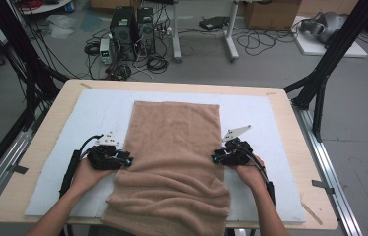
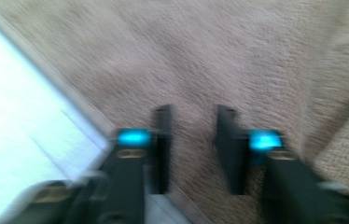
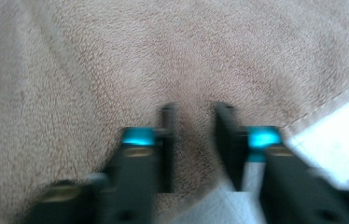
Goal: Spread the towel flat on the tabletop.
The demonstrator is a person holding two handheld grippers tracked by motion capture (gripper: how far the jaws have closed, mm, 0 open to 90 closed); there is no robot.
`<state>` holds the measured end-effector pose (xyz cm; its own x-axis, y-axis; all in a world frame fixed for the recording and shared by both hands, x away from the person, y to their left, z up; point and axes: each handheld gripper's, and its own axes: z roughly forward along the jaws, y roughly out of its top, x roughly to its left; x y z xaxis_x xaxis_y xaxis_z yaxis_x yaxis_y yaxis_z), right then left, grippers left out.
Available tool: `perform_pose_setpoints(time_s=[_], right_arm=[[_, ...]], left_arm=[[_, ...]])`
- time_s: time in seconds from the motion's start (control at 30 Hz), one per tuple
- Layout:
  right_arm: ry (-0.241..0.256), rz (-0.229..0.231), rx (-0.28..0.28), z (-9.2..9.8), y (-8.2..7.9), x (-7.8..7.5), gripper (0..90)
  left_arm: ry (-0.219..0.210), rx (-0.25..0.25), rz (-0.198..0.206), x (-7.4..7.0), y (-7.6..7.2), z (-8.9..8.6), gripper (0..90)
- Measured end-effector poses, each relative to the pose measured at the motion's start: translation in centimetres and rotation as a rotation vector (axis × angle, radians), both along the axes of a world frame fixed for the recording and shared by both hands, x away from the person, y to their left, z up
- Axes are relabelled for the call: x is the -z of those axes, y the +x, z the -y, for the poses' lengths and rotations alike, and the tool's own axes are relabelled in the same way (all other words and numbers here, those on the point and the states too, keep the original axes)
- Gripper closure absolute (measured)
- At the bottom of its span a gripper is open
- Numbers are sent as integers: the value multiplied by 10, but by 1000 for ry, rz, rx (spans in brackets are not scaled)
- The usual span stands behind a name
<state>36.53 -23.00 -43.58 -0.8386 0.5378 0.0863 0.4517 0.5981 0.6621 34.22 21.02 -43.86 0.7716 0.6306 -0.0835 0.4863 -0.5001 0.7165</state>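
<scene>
A brown towel (image 1: 172,157) lies along the middle of the tabletop (image 1: 290,128) on a white mat (image 1: 93,113), its near end wrinkled and hanging over the near edge. The left gripper (image 1: 123,161) is at its left edge and the right gripper (image 1: 217,158) at its right edge; both jaws stand parted over the cloth, grasping nothing. Computers (image 1: 133,32) and cables (image 1: 157,61) lie on the floor beyond the far edge.

A towel (image 1: 174,147) lies along the middle of a mat (image 1: 98,105) on the table (image 1: 42,132), its near end overhanging the table's front edge.
</scene>
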Motion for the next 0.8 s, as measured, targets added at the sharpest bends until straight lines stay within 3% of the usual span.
perform_pose_setpoints(time_s=[0.07, 0.17, 0.23, 0.37, 0.47, 0.53, 0.6, 0.67, 0.7, 0.8], right_arm=[[-1, -4, 8, 1, 3, -1, 864], [-7, 31, 49, 1, 9, -6, 869], [-8, 44, 63, 1, 15, -9, 869], [-17, 69, 100, 1, 29, -13, 872], [-24, 99, 166, 4, 42, -19, 896], [-13, 86, 198, 8, 50, -20, 895], [11, 76, 185, 10, 52, -21, 863], [39, 62, 146, 8, 47, -24, 813], [29, 70, 125, 6, 43, -26, 781], [63, 79, 59, 1, 28, -32, 688]], left_arm=[[-17, -11, -12, 0, 5, -1, 866], [-31, -35, -11, 1, 12, -1, 871], [-36, -62, 29, -1, 17, 1, 874], [-66, -133, 51, -8, 38, 0, 875], [-68, -186, 76, -11, 56, 1, 875], [-68, -194, 80, -11, 64, 2, 873], [-83, -200, 94, -12, 64, 2, 840], [-85, -188, 72, -13, 62, -1, 759], [-86, -177, 65, -15, 58, -2, 715], [-90, -148, 96, -25, 43, -9, 652]])
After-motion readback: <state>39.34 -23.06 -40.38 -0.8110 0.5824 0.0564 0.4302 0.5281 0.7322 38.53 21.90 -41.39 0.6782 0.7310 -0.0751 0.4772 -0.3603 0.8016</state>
